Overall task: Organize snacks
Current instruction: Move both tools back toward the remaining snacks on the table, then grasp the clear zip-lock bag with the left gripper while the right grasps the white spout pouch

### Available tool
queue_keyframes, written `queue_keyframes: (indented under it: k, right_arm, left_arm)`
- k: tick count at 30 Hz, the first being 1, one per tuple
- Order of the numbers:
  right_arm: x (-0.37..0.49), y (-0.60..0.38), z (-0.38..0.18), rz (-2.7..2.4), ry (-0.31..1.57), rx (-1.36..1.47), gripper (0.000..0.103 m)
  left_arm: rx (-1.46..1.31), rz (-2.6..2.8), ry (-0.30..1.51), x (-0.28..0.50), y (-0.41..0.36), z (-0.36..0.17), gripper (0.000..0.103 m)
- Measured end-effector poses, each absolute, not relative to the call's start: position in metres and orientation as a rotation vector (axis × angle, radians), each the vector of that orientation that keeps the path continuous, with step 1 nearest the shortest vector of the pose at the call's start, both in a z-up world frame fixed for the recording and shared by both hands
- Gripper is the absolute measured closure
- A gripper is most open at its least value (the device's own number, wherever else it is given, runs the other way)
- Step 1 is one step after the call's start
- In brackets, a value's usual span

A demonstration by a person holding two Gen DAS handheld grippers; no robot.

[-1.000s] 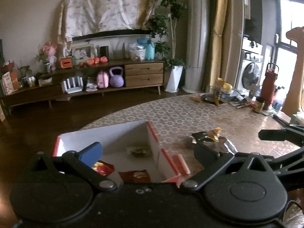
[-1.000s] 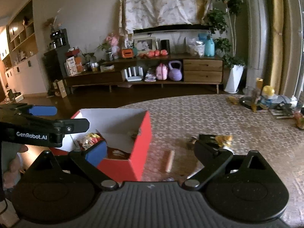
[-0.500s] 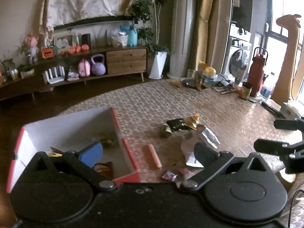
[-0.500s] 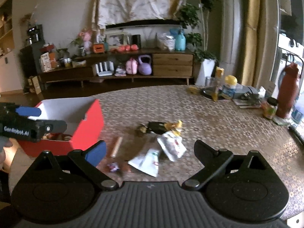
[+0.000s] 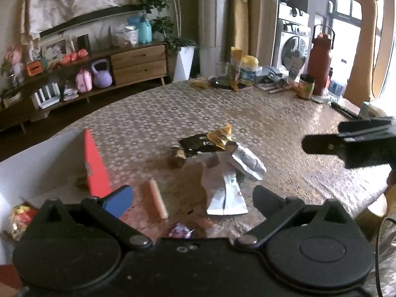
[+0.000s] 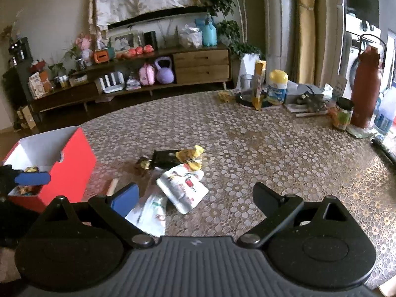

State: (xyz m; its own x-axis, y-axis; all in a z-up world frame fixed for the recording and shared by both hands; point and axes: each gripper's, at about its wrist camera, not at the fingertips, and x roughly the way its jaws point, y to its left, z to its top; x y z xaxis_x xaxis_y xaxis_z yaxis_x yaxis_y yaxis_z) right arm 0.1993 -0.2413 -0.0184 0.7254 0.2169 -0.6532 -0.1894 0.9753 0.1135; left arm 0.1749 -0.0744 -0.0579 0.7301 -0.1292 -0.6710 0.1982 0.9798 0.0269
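Note:
A red box [image 6: 71,173] with a white inside stands at the left of the table and holds several snacks [image 5: 21,216]. Loose snacks lie mid-table: a black and yellow packet [image 6: 173,157], two white pouches [image 6: 183,188] [image 5: 226,191], a pink sausage stick [image 5: 157,199], a small brown candy [image 5: 177,158] and a purple candy [image 5: 180,232]. My left gripper [image 5: 190,196] is open and empty, low over the stick and pouch. My right gripper [image 6: 195,198] is open and empty, just short of the pouches.
Bottles, a yellow-lidded tub [image 6: 277,87], a jar [image 6: 342,113] and a red flask [image 6: 365,84] crowd the table's far right edge. A low wooden sideboard [image 6: 148,74] stands across the room. The patterned tablecloth [image 6: 284,160] covers the table.
Both grippers have swung right, away from the red box and toward the loose snacks mid-table. Both stayed open and empty.

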Motion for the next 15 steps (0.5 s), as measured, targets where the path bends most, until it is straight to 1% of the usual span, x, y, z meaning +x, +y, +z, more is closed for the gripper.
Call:
queue_keyframes:
  k: [7, 15]
  right_arm:
    - [0.24, -0.239, -0.031, 0.198, 0.774, 0.094, 0.004]
    - [0.284, -0.223, -0.058, 0.151, 0.863, 0.162, 0.004]
  left_arm:
    - [0.113, -0.201, 0.761, 0.202, -0.097, -0.079, 0.0]
    - [0.12, -0.224, 0.808, 0.225, -0.112, -0.104, 0.0]
